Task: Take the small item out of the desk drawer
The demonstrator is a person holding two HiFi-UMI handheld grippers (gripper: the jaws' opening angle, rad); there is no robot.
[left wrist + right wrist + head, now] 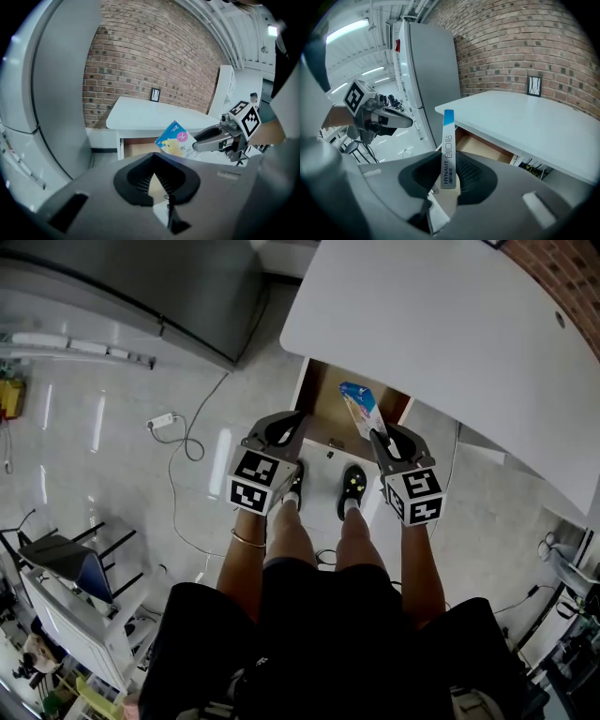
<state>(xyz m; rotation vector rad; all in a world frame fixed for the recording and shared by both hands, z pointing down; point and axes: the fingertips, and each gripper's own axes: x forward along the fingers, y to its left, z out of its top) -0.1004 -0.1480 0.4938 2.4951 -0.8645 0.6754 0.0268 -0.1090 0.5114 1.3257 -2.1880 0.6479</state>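
Observation:
A small flat box (359, 409), blue and white with print, is held up above the open wooden drawer (328, 395) of the white desk (441, 324). My right gripper (380, 437) is shut on it. In the right gripper view the box (448, 150) stands edge-on between the black pads, over the drawer (480, 145). My left gripper (281, 427) hangs beside it at the drawer's left front, shut with nothing in it. The left gripper view shows its own closed jaws (157, 180), the box (177, 139) and the right gripper (220, 136) beyond.
A tall grey cabinet (141, 277) stands left of the desk. A power strip with its cable (164, 421) lies on the pale floor. A chair (66, 559) is at the lower left. The person's shoes (352, 486) are just before the drawer. A brick wall (154, 51) is behind the desk.

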